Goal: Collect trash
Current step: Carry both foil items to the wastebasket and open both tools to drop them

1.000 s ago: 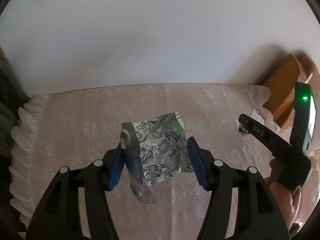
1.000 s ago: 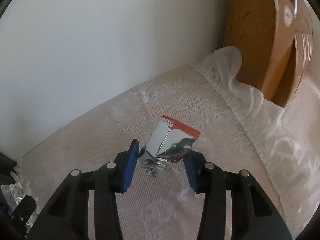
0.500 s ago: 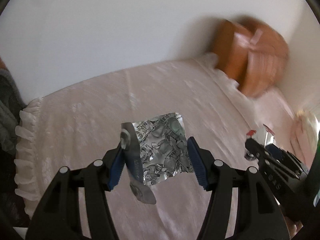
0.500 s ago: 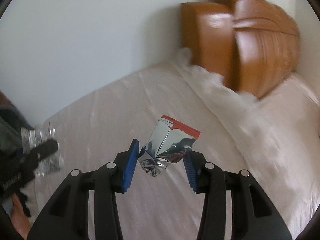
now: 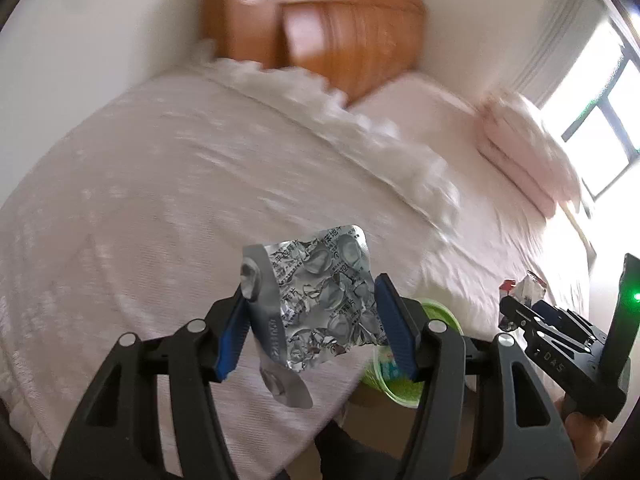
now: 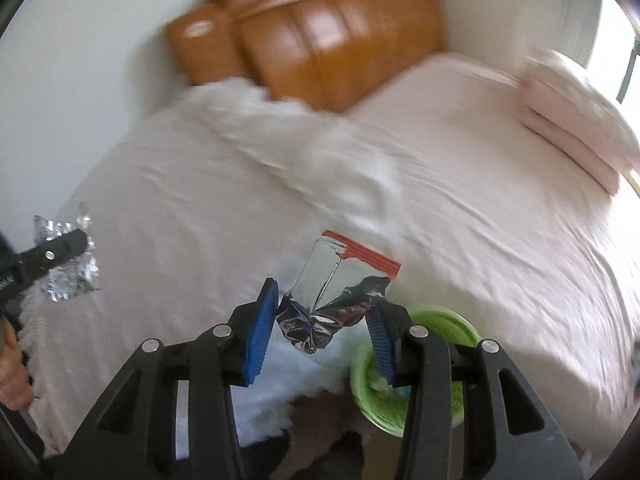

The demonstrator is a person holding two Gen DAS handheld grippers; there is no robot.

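1. Left claw (image 5: pixel 312 320): closed on a crumpled silver blister pack (image 5: pixel 320 300). The pack sits between the two blue pads (image 5: pixel 394 330), held in the air above the bed (image 5: pixel 180 184).
2. Right claw (image 6: pixel 324 330): closed on a torn foil wrapper (image 6: pixel 332 304) with a red strip along its upper edge. The wrapper stands up between the blue pads and is clear of the bedding.
3. Cross-view check: in the left wrist view, the right claw (image 5: pixel 516 304) appears at the lower right with the foil wrapper (image 5: pixel 524 286) at its tip. In the right wrist view, the left claw (image 6: pixel 68 244) appears at the left edge with the blister pack (image 6: pixel 66 268) in its grip.
4. Green bin (image 6: pixel 416 364): round, open-topped, located below and just right of the right claw, beside the bed edge. In the left wrist view the green bin (image 5: pixel 400 376) shows partly behind the left claw's right finger. Some contents lie inside; they are too blurred to identify.
5. Surroundings: pale pink lace bedspread (image 6: pixel 168 200), white ruffled trim (image 6: pixel 320 148), brown padded headboard (image 6: pixel 320 36), pink pillow (image 6: pixel 576 120). Both views are motion-blurred.
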